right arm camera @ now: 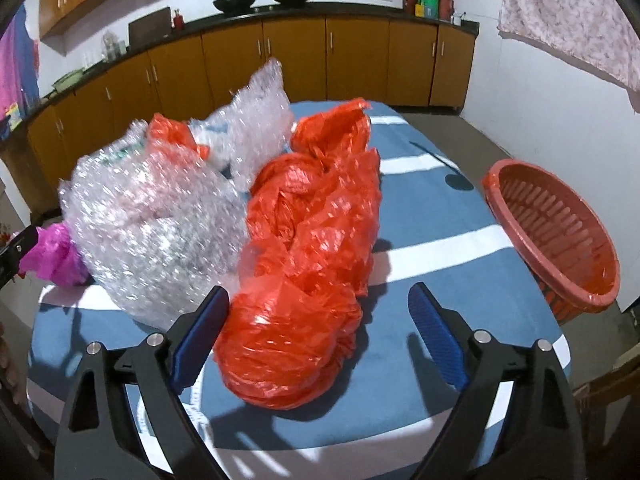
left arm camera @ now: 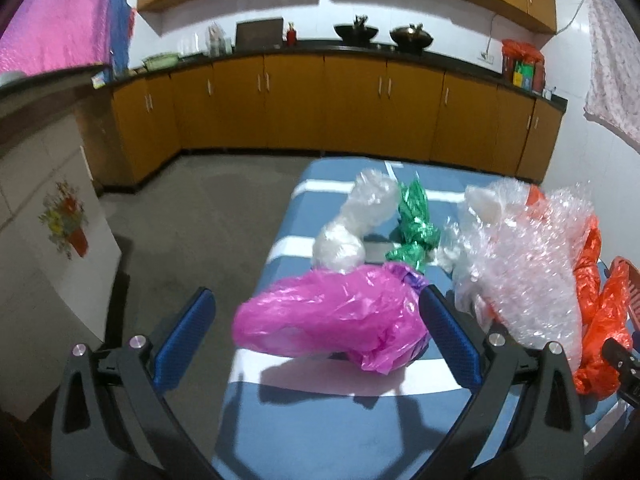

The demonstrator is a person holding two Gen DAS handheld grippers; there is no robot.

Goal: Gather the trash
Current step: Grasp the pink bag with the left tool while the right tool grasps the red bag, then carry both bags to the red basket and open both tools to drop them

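A blue table (left arm camera: 304, 420) with white stripes carries loose plastic trash. A crumpled pink bag (left arm camera: 332, 320) lies between the fingers of my left gripper (left arm camera: 316, 292), which is open; the right finger is close against the bag's edge and the left one stands well off it. Behind it lie a clear plastic bag (left arm camera: 356, 220) and green foil (left arm camera: 414, 220). My right gripper (right arm camera: 319, 290) is open around the near end of a long orange bag (right arm camera: 308, 264); its right finger is clear of the bag. A heap of bubble wrap (right arm camera: 152, 216) stands to the left of the orange bag.
A red slotted basket (right arm camera: 560, 216) sits tilted at the table's right edge. Grey floor (left arm camera: 192, 232) lies to the left of the table, with a white panel (left arm camera: 60, 240) bearing a flower picture. Orange cabinets (left arm camera: 296, 104) and a dark counter with woks line the far wall.
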